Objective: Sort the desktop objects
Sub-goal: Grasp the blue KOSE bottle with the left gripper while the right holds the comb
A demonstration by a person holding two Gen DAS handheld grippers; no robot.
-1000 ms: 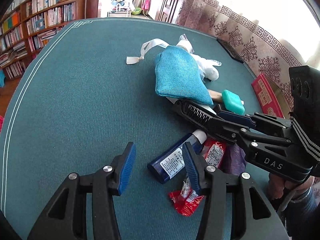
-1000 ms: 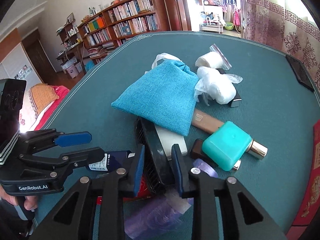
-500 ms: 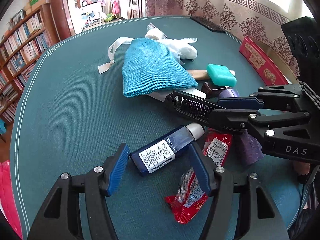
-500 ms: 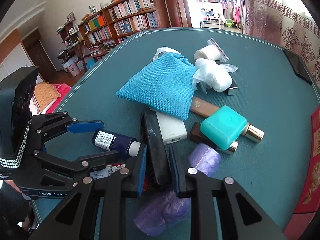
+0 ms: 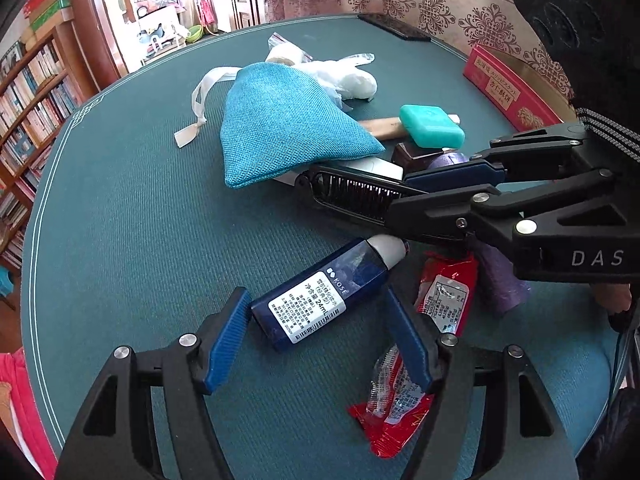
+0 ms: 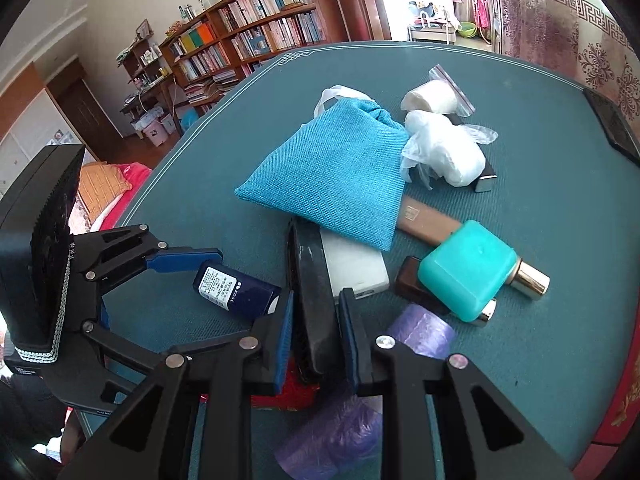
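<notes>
On the green desk [image 5: 120, 220], near edge, the left gripper [image 5: 316, 336] straddles a dark blue tube [image 5: 324, 292]; its jaws are opening, the tube lies between the pads, not pinched. The right gripper [image 6: 316, 340] is clenched on a black comb [image 6: 312, 300], whose far end lies beside a white box [image 6: 356, 268] under the blue pouch [image 6: 336, 172]. Red packets [image 5: 444, 300] and a purple roll [image 6: 420, 332] lie by the jaws. Further off: teal case [image 6: 464, 272] on brown tubes, white wrapped bundles [image 6: 444, 152], phone [image 6: 612, 124] at the far edge, red box [image 5: 504, 92] on the right.
</notes>
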